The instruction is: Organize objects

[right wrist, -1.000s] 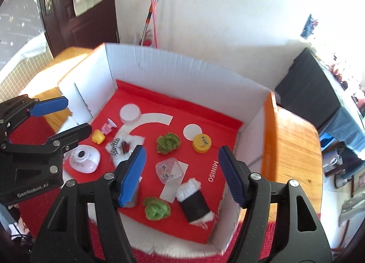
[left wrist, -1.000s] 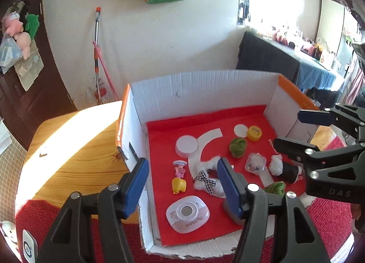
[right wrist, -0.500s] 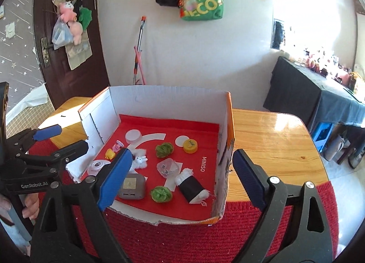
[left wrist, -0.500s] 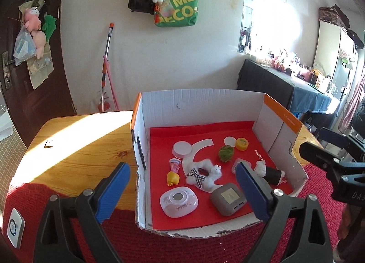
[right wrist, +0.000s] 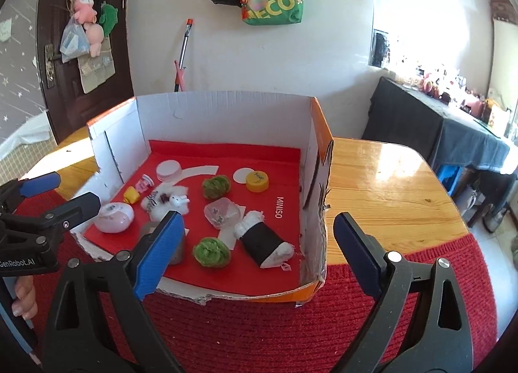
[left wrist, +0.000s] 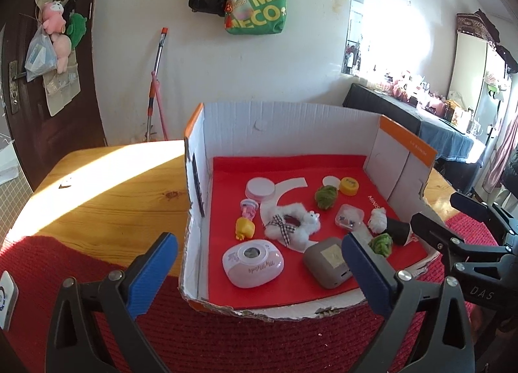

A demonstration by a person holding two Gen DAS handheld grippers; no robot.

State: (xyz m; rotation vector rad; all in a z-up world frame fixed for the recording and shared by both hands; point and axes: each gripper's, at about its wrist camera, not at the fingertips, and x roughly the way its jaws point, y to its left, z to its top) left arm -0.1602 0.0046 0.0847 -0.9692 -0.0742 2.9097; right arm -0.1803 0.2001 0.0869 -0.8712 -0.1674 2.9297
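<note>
We found the small objects already gathered inside the cardboard box [left wrist: 285, 120], lying on its red liner. Nearest the torn front edge sat the pink case [left wrist: 252, 263] and the grey case [left wrist: 327, 259], just beside each other. Behind them lay the white fluffy scrunchie [left wrist: 291, 224], the yellow duck [left wrist: 244, 227], a clear plastic case [left wrist: 348, 220], two green scrunchies [right wrist: 212, 251] and a black roll [right wrist: 262, 242]. Toward the back wall sat the white round lid [left wrist: 260, 188] and the yellow cap [left wrist: 349, 185].

The left gripper [left wrist: 259, 272] hung before the box front, its jaws opening and wide apart; nothing was pressed between its pads, though the two cases showed in the gap. The right gripper [right wrist: 255, 246] was likewise opening and held nothing, with the box's right wall showing between its jaws.

We saw nothing loose on the wooden table [right wrist: 388, 178] or the red mat [right wrist: 259, 334], so we judged the gathering nearly or fully done. At most, some tidying inside the box seemed left.
</note>
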